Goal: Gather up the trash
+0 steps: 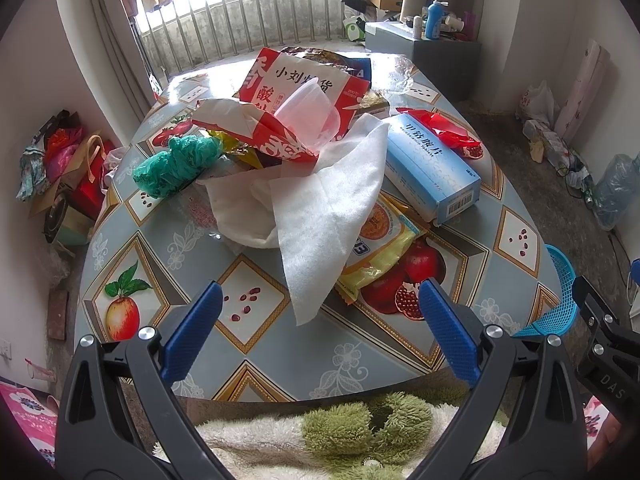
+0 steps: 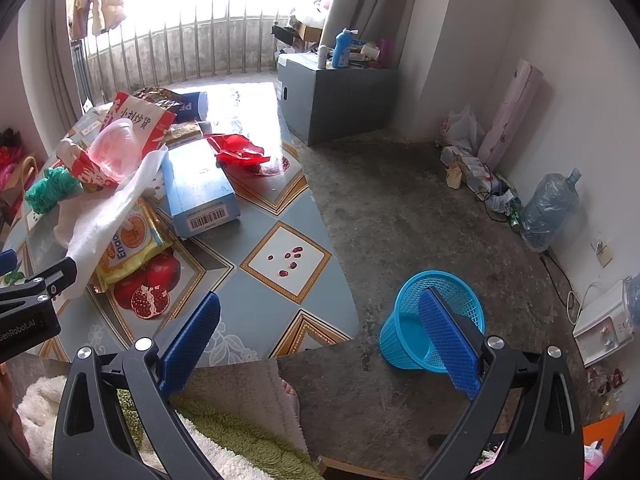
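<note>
Trash is heaped on the table [image 1: 256, 344]: a white tissue [image 1: 320, 208], a red-and-white snack bag [image 1: 296, 92] with a clear plastic cup [image 1: 308, 114] on it, a green crumpled bag [image 1: 176, 164], a yellow wrapper [image 1: 384, 248], a blue box [image 1: 432, 164] and a red wrapper [image 1: 452, 132]. My left gripper [image 1: 320, 304] hangs open over the table's near edge, just short of the tissue's tip. My right gripper [image 2: 320, 320] is open and holds nothing, over the table's right edge, with a blue mesh basket [image 2: 432, 320] on the floor behind its right finger.
A grey cabinet [image 2: 332, 100] with bottles stands by the balcony railing. Bags, a water jug [image 2: 548, 208] and a white appliance [image 2: 604, 320] line the right wall. Bags are piled on the floor at the left [image 1: 68, 168]. A person's fluffy green-and-white sleeve [image 1: 320, 432] shows below.
</note>
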